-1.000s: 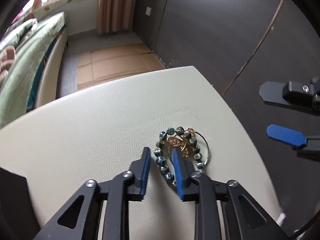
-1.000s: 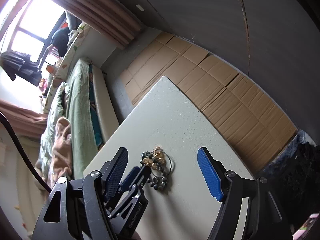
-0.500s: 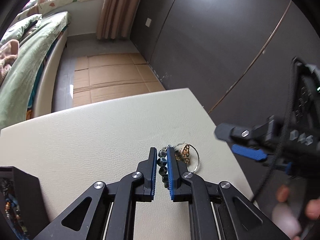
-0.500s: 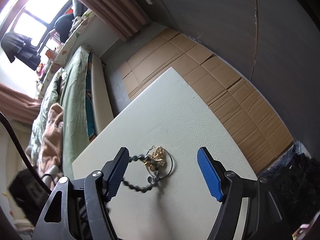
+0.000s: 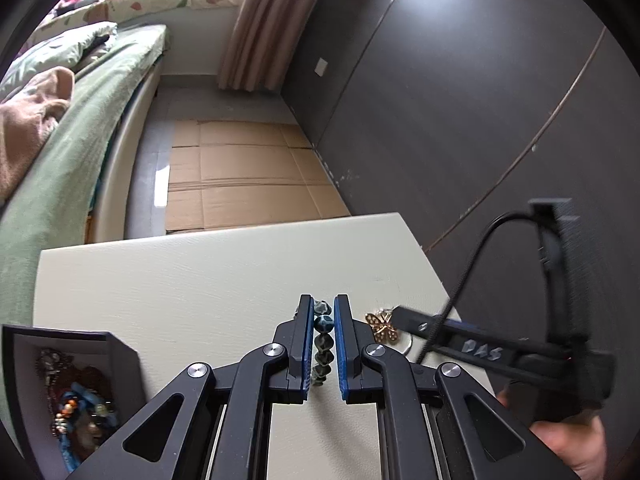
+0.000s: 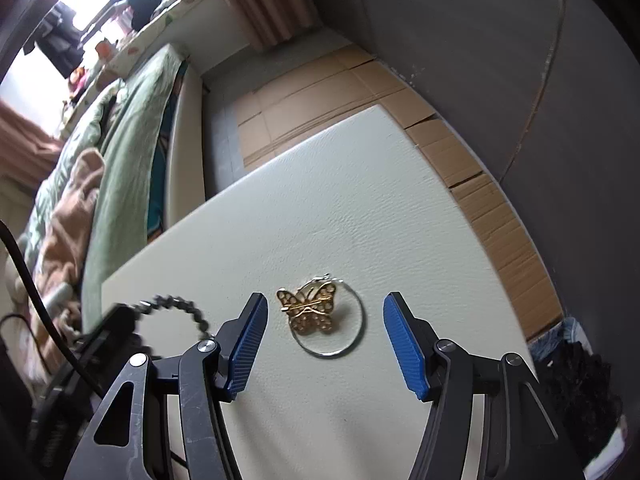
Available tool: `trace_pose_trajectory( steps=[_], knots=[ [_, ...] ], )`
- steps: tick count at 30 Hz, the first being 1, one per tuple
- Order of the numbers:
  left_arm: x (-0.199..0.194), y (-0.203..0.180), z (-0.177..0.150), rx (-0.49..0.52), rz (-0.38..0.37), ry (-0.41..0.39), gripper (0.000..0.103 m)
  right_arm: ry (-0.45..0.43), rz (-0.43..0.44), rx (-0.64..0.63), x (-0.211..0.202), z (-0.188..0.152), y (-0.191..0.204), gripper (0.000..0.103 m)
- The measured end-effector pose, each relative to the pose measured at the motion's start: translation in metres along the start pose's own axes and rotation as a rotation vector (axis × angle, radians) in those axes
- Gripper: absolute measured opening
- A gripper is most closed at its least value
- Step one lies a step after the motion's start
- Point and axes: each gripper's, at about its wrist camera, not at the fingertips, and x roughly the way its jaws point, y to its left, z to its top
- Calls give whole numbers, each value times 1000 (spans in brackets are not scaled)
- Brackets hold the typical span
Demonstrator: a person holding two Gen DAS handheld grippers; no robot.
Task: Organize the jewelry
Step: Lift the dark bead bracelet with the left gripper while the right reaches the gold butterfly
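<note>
My left gripper (image 5: 322, 312) is shut on a dark green beaded bracelet (image 5: 323, 344), which hangs lifted off the white table (image 5: 200, 292). The same bracelet (image 6: 176, 308) shows blurred at the left of the right wrist view. A gold butterfly brooch (image 6: 310, 308) lies on the table inside a thin silver ring (image 6: 356, 340). My right gripper (image 6: 324, 308) hovers over them, its jaws closing, with the brooch and ring between the pads and untouched. In the left wrist view the brooch (image 5: 382, 326) lies just beyond the right gripper's finger.
A dark jewelry box (image 5: 24, 344) with beaded pieces inside stands at the table's near left. A bed with green bedding (image 5: 80, 128) lies left of the table. Cardboard sheets (image 5: 240, 176) cover the floor beyond, and a dark wall (image 5: 460, 100) runs on the right.
My left gripper closed on the beaded bracelet and lifted it away to the left. The brooch and ring stayed on the table. My right gripper moved over them and narrowed its jaws.
</note>
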Motion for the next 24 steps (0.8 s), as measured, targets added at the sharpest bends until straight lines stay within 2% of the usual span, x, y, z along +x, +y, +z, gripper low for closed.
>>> trace_pose_trajectory(
  steps=[10, 17, 19, 20, 24],
  knots=[
    [-22, 17, 4, -42, -8, -37, 10, 42, -29, -74, 19, -5, 20, 56],
    [-29, 25, 6, -62, -7, -51, 10, 21, -155, -176, 25, -8, 40, 55],
    [-32, 27, 6, -71, -4, -55, 10, 15, -209, -215, 25, -10, 45, 43],
    [-35, 29, 6, -76, -3, -58, 10, 9, -241, -235, 24, -12, 47, 41],
    [-45, 33, 4, -87, 0, -75, 10, 13, -202, -213, 17, -12, 42, 41]
  ],
)
